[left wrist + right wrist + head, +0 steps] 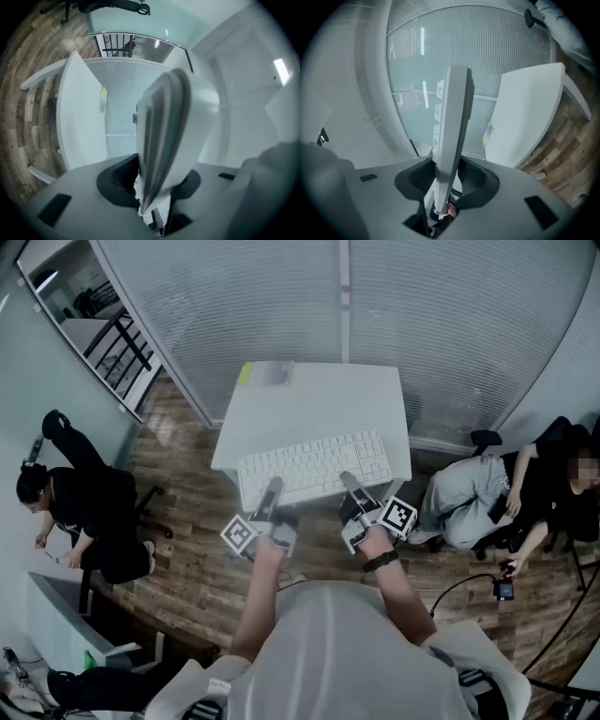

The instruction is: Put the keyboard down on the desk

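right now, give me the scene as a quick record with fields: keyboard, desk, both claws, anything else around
keyboard: white keyboard, keys up, over the near part of the desk
desk: white desk
left claw: left claw shut on the keyboard's near edge, left part
right claw: right claw shut on the near edge, right part
contact: in both claw views the keyboard looks clear of the desk top
also on desk: yellow-edged item at the far left corner
around: seated person on the left, seated person on the right

Matt white plastic keyboard (pixel 314 468), smooth matt white worktop (pixel 314 401), grainy brown wood-plank floor (pixel 187 559), finely ribbed frosted glass wall (pixel 244 306).
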`<state>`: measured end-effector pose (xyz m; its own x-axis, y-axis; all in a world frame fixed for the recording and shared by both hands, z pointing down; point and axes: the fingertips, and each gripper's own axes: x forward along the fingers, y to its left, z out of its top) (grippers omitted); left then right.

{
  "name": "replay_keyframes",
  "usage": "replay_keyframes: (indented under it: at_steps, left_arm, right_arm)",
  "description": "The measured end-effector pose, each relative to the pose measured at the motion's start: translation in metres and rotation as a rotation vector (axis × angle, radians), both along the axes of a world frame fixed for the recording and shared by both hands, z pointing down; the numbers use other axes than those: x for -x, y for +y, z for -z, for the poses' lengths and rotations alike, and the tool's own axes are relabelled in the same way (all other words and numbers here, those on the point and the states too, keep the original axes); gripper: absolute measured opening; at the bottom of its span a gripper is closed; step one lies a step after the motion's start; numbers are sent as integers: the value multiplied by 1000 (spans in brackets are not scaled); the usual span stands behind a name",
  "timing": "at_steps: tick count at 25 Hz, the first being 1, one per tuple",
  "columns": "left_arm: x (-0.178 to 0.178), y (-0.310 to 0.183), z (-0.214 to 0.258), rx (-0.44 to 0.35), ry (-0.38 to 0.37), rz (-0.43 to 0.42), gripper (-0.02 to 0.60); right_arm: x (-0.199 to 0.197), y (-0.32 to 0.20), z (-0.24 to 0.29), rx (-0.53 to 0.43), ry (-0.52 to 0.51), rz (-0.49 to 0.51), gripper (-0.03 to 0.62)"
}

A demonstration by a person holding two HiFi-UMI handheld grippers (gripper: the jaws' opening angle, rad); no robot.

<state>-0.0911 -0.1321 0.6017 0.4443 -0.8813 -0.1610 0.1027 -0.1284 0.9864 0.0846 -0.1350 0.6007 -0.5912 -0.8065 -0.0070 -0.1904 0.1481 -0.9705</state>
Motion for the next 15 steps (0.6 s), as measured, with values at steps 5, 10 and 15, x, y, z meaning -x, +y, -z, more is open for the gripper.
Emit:
replay_keyframes:
  at_steps: [5,10,15]
  left_arm:
    - [5,8,-5,22,-18,7,137]
    - [5,5,-2,21,-26,6,137]
    - [2,8,-8,39,-37,22,137]
  right_arm:
    - [4,6,-6,30,-17,-1,144]
    - [4,3,-3,32,-25,-2,144]
    - [1,1,-15,58,-35,14,144]
